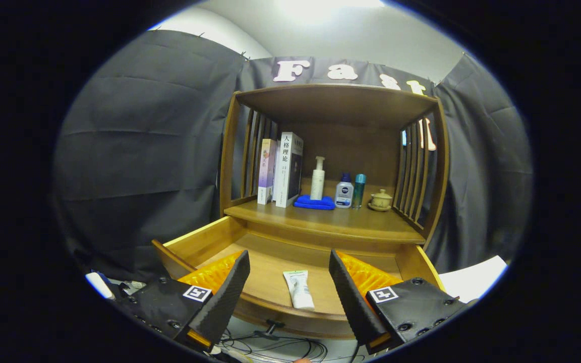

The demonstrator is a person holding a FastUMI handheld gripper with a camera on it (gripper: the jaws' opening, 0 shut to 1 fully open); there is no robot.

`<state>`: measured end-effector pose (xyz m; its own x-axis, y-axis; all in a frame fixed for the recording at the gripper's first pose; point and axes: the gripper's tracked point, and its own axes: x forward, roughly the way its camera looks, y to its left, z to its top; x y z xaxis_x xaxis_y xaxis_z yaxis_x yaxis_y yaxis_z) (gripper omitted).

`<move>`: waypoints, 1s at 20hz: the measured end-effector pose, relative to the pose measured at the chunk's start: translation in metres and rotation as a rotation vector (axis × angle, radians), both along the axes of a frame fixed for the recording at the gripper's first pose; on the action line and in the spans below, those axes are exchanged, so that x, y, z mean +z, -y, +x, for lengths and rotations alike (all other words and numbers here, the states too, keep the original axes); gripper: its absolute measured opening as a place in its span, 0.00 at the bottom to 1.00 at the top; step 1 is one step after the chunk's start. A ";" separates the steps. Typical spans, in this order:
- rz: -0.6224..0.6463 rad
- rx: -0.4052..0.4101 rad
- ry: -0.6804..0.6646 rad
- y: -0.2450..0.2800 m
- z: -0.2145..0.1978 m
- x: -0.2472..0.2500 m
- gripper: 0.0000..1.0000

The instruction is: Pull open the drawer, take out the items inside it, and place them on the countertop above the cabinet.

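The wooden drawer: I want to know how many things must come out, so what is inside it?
The open wooden drawer holds one white squeeze tube, lying flat between the open gripper fingers. Both fingers cover parts of the drawer floor, so anything there is hidden.

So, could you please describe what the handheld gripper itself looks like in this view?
The two-finger gripper has two wedge-shaped fingers with a ribbed texture, each on a dark block studded with screws. Each block carries a square black-and-white marker tag. Its fingers stand open.
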<state>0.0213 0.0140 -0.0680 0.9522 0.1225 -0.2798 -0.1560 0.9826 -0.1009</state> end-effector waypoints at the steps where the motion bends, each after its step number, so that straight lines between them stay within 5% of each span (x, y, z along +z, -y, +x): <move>1: -0.003 0.018 -0.023 0.001 0.007 0.001 0.98; 10: 0.116 0.166 -0.247 -0.002 0.069 -0.003 0.97; 20: 0.007 0.283 -0.495 0.002 0.120 -0.057 0.96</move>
<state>0.1414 0.0117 -0.1251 0.6377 0.3572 -0.6824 -0.4405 0.8959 0.0573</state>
